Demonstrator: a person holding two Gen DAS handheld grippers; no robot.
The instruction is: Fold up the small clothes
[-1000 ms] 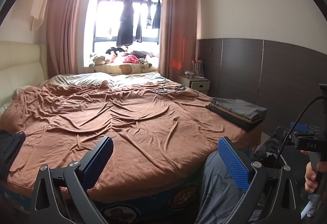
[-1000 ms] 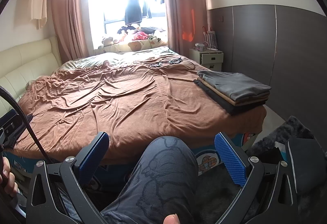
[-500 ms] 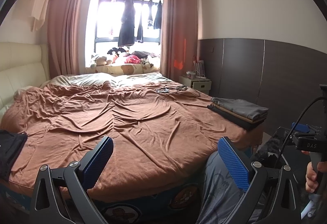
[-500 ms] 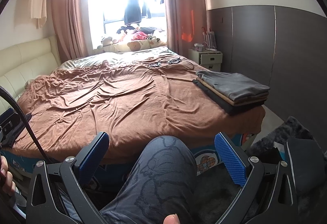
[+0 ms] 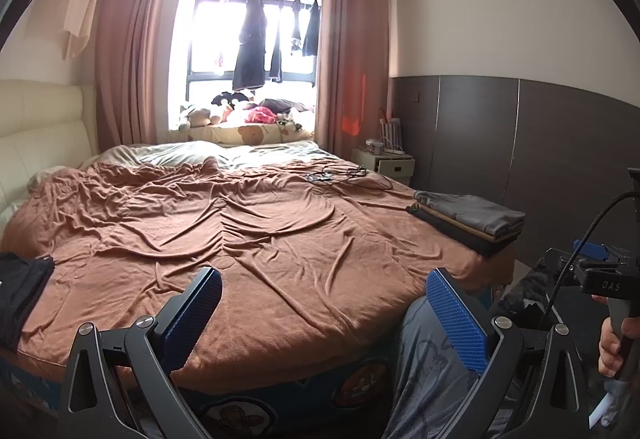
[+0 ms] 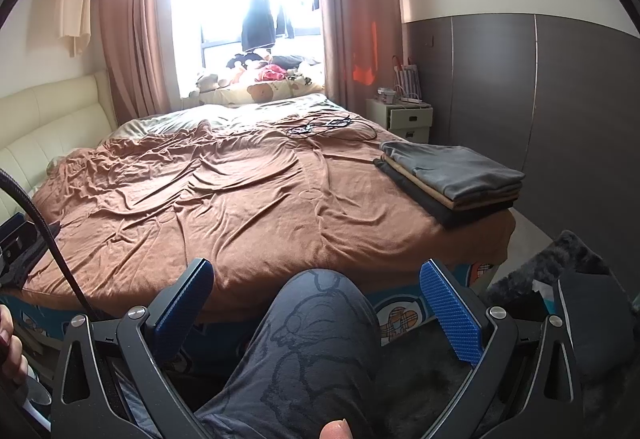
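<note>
Clothes in a folded stack (image 6: 452,175) sit on the right corner of the brown bed (image 6: 240,191). My left claw (image 5: 324,315) and right claw (image 6: 316,303) are both wide and hold nothing, near my knee (image 6: 320,319).

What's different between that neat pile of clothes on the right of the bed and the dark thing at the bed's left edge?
The stack of folded clothes is squared up in layers: grey on top, tan and black beneath. The black garment lies loose and rumpled, apparently a single unfolded piece. The stack sits at the bed's right corner, the garment at its left edge. Both rest on the brown blanket.
</note>
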